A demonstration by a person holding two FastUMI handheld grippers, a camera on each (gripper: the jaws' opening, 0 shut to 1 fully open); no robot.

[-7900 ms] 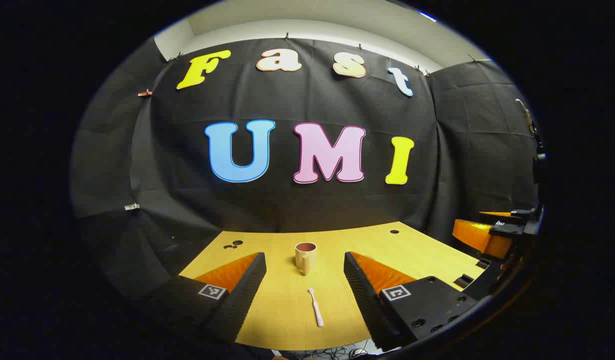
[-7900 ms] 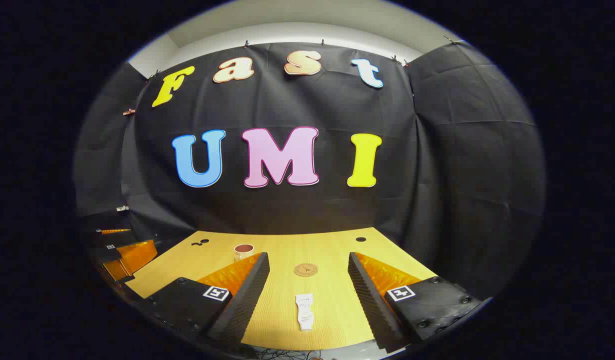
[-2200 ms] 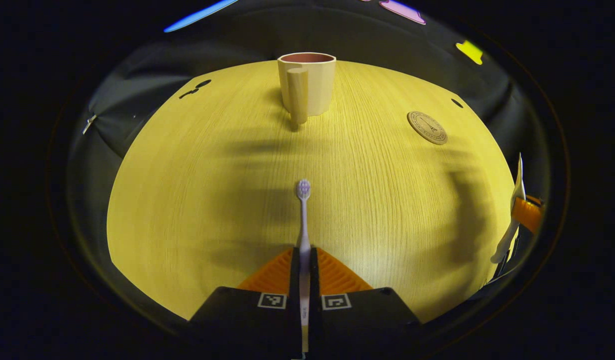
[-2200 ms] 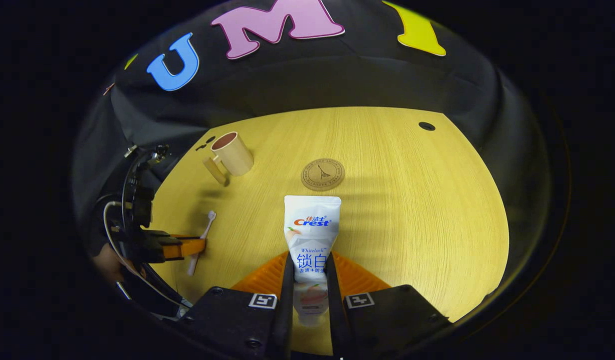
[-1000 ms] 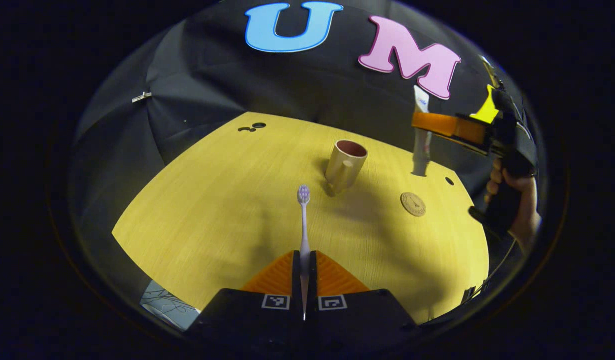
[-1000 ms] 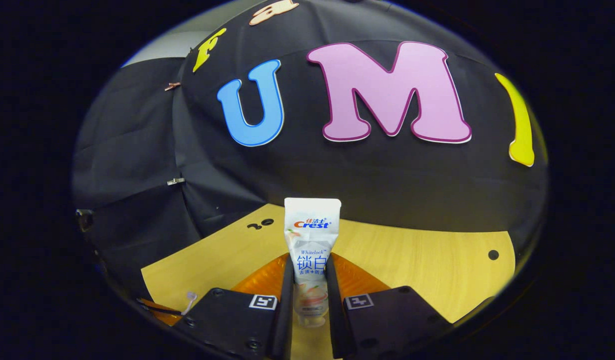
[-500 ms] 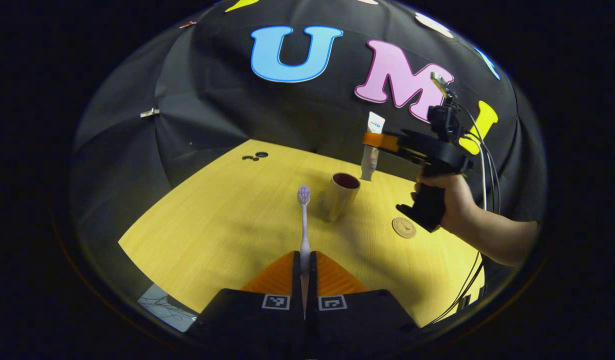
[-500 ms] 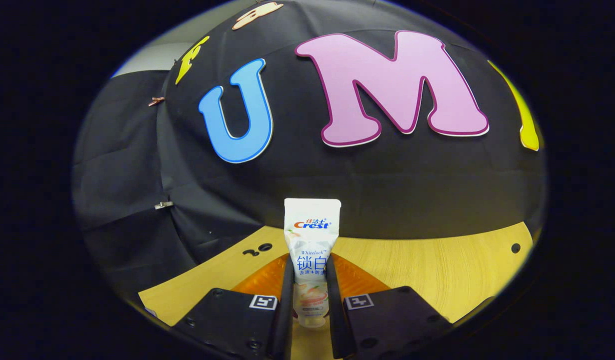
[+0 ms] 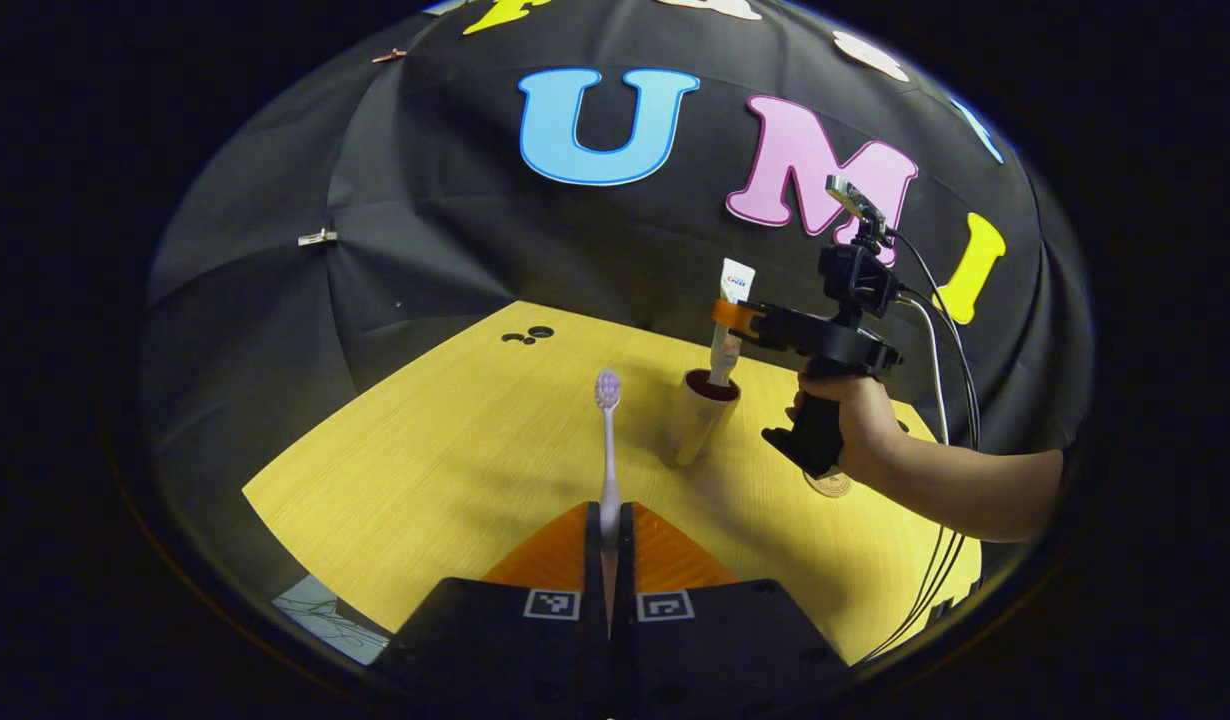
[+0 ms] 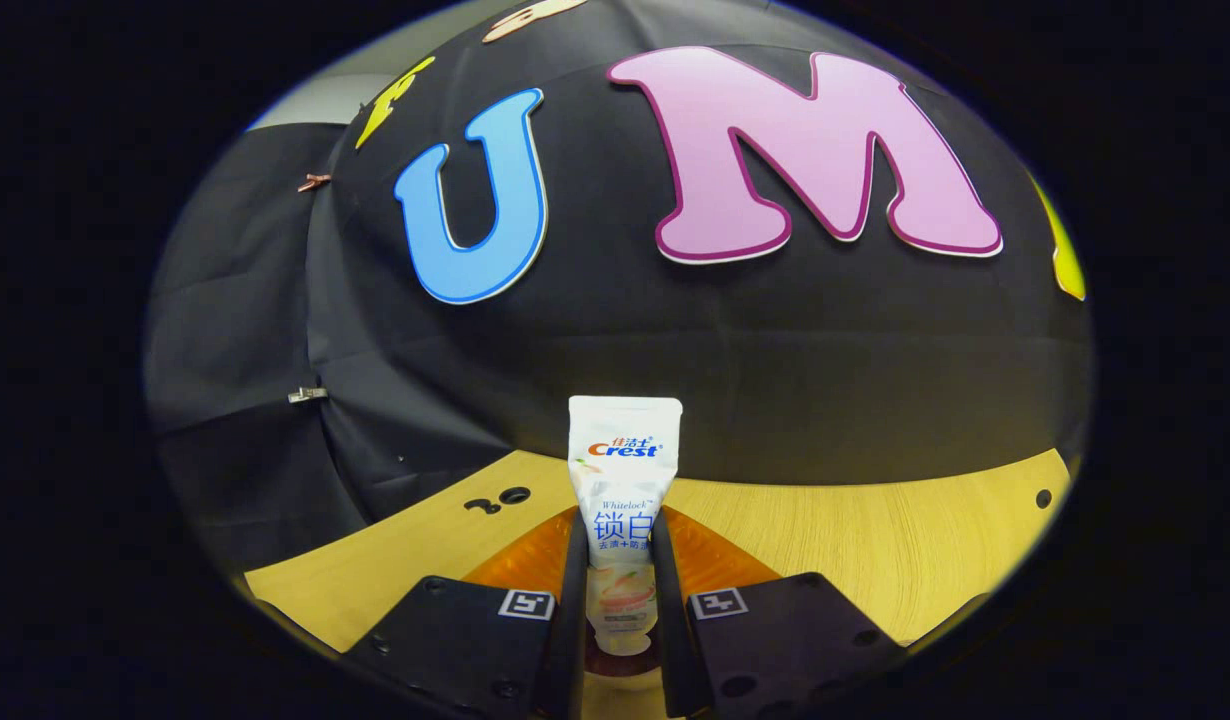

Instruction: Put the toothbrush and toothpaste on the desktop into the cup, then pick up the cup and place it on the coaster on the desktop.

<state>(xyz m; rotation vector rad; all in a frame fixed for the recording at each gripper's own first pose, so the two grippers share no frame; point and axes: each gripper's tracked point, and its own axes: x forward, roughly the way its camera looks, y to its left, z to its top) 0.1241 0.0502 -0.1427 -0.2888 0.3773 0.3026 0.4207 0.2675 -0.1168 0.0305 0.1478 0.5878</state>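
Over tan plastic cup [image 9: 697, 425] on yellow wood desk [image 9: 455, 460]: right gripper [image 9: 727, 316] squeezes white toothpaste tube [image 10: 623, 500], cap end dipping into cup mouth. Keep tube straight, lower more, then let go. Left gripper [image 9: 609, 535] pinches pale toothbrush [image 9: 607, 440], held up near cup. Round brown coaster [image 9: 828, 484] waits beside.

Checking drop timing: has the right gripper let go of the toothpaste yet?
No. In the right gripper view both fingers press on the toothpaste, its lower end at the cup mouth.
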